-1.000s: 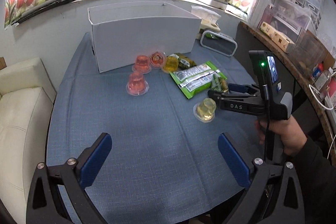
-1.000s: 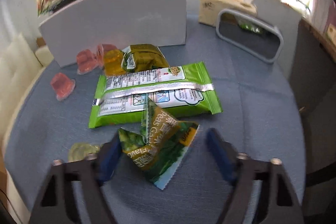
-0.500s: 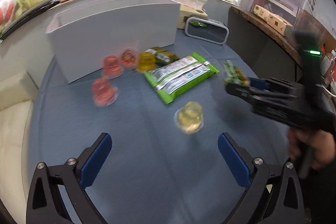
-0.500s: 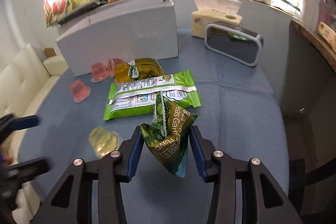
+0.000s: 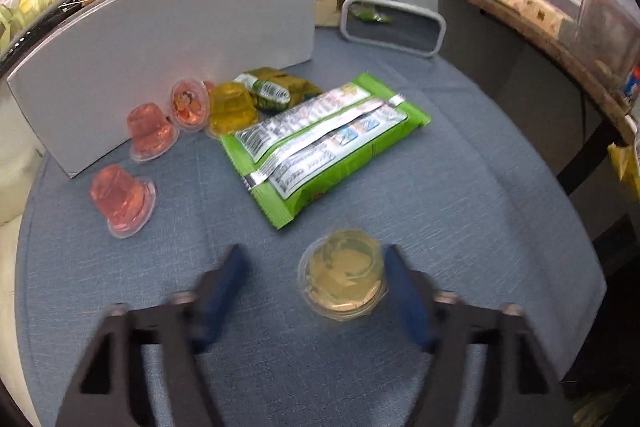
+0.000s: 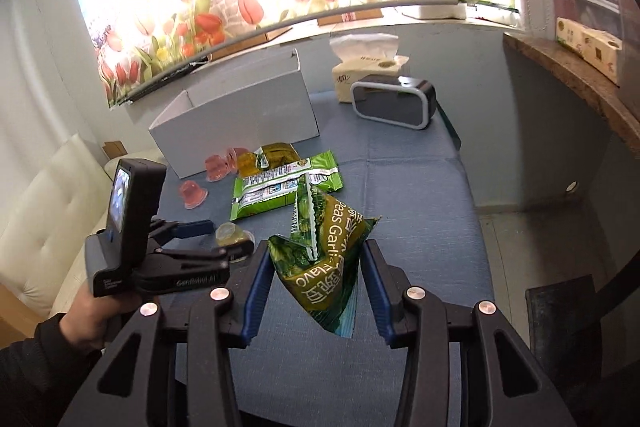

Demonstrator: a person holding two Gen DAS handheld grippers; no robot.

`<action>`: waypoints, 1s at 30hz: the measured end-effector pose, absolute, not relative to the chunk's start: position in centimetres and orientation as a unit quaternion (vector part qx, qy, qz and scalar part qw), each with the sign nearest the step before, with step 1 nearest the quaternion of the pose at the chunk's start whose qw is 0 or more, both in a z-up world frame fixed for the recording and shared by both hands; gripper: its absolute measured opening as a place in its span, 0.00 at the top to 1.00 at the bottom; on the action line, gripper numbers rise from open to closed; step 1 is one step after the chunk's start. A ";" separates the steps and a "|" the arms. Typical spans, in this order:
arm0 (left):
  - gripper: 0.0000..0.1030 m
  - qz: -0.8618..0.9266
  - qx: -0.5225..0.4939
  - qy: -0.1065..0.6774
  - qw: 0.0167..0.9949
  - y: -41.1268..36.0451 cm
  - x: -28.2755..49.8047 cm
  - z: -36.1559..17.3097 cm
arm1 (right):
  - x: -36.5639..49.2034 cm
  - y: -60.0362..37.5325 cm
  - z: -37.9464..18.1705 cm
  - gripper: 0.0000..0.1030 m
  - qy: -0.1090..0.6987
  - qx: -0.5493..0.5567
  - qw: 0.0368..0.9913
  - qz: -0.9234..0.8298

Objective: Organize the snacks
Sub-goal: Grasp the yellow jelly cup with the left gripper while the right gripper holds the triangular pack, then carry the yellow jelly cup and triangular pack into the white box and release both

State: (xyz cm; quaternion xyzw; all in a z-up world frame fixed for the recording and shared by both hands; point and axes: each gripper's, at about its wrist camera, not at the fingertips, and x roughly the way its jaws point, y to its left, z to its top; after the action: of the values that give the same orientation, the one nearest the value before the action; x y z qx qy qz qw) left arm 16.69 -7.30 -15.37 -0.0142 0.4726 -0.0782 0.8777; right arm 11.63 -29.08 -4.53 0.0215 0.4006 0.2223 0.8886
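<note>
Left tool has dropped around yellow jelly cup.

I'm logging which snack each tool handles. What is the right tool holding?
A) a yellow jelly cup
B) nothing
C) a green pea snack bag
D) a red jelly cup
C: in the right wrist view the right tool is shut on the pea bag, lifted above the table.

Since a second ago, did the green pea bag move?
Yes. The pea bag, pinched in the right hand-held gripper, went up off the blue table, away from the big green packet it was lying beside.
</note>
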 end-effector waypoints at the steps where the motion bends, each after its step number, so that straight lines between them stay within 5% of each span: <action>1: 0.57 -0.080 -0.018 0.473 0.877 -7.1 16.8 -15.3 | 11.5 -29.1 -4.4 0.53 0.399 0.024 0.888 0.225; 13: 0.60 -0.109 -0.060 0.444 0.887 -4.8 15.2 -12.6 | 11.1 -28.1 -4.9 0.53 0.402 0.035 0.882 0.243; 30: 0.60 -0.072 -0.082 0.344 0.933 4.0 18.2 -0.4 | 20.0 -17.2 -0.5 0.53 0.358 0.006 0.873 0.331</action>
State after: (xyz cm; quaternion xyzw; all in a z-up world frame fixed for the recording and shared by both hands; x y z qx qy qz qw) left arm 18.20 4.05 -0.41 -0.0820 0.3440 -0.0716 0.9326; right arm 19.98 -17.16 -0.48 0.0055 0.3584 0.3306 0.8730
